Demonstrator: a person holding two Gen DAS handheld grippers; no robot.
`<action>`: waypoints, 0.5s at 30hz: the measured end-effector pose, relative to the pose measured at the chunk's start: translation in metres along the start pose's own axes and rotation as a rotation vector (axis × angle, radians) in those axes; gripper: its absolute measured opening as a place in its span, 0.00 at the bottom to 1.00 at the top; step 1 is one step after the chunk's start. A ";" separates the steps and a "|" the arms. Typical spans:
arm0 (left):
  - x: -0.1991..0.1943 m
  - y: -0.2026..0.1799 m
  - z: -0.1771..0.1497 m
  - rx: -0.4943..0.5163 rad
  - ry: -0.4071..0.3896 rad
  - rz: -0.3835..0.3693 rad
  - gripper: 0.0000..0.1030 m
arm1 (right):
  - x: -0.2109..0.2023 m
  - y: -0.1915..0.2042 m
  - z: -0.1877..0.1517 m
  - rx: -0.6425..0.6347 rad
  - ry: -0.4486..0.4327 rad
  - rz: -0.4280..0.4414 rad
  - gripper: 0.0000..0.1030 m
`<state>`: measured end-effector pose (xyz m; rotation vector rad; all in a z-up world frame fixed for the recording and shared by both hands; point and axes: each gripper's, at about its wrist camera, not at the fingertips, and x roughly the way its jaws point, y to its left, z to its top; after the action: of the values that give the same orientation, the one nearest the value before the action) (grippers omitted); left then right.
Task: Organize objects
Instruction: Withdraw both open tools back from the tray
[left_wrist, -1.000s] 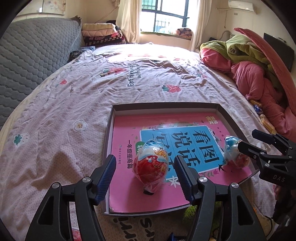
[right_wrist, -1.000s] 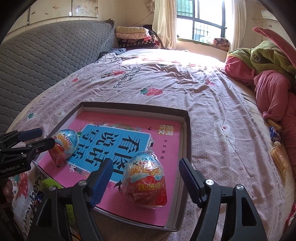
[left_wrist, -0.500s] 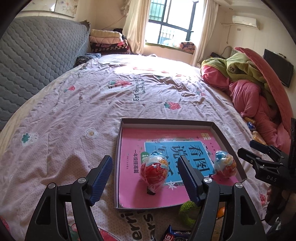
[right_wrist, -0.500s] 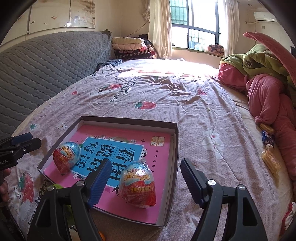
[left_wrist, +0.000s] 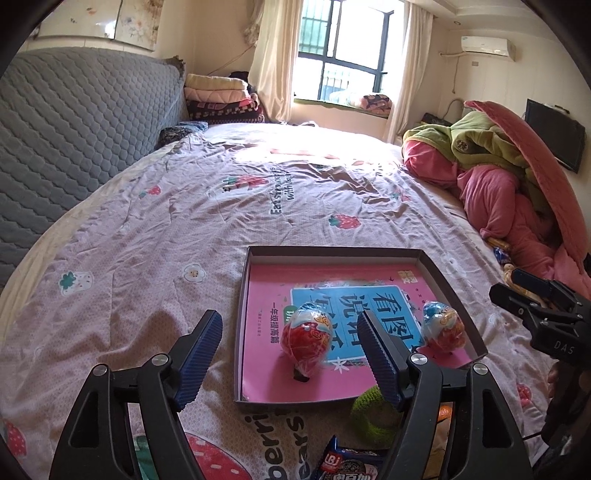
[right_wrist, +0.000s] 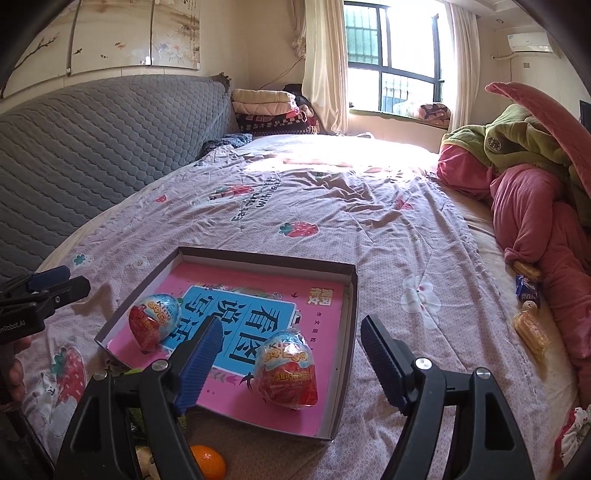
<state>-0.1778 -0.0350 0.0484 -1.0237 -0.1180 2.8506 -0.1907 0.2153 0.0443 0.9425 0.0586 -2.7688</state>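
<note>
A shallow cardboard tray (left_wrist: 332, 253) lies on the bed with a pink book (left_wrist: 266, 291) flat inside it. Two foil-wrapped toy eggs rest on the book. In the left wrist view, one egg (left_wrist: 306, 334) sits beyond my left gripper (left_wrist: 288, 325), whose jaws are opening and touch nothing. The other egg (left_wrist: 441, 325) lies near the tray's right wall, close to my right gripper (left_wrist: 508, 284). In the right wrist view, my right gripper (right_wrist: 291, 328) stands open, above and short of the nearer egg (right_wrist: 288, 369). The farther egg (right_wrist: 155, 321) lies near my left gripper (right_wrist: 75, 280).
A green knitted item (left_wrist: 373, 410), a snack packet (left_wrist: 347, 465) and an orange (right_wrist: 208, 461) lie just in front of the tray. Pink and green quilts (left_wrist: 517, 192) are heaped at the right, with small snacks (right_wrist: 528, 288) beside them. A grey padded headboard (left_wrist: 74, 129) runs along the left.
Both grippers have drawn back and risen away from the eggs, so the tray looks smaller. The left jaws have spread wider. Both eggs stay put on the book.
</note>
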 end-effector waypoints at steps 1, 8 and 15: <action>-0.002 -0.001 -0.002 0.002 0.000 -0.001 0.74 | -0.004 0.001 0.001 0.001 -0.009 0.007 0.75; -0.017 -0.002 -0.020 0.002 -0.010 0.008 0.74 | -0.024 0.005 0.000 -0.004 -0.046 0.020 0.78; -0.026 -0.006 -0.031 0.016 -0.018 0.015 0.74 | -0.037 0.008 -0.005 -0.008 -0.061 0.044 0.78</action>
<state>-0.1373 -0.0314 0.0412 -0.9996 -0.0890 2.8697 -0.1576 0.2147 0.0627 0.8464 0.0382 -2.7524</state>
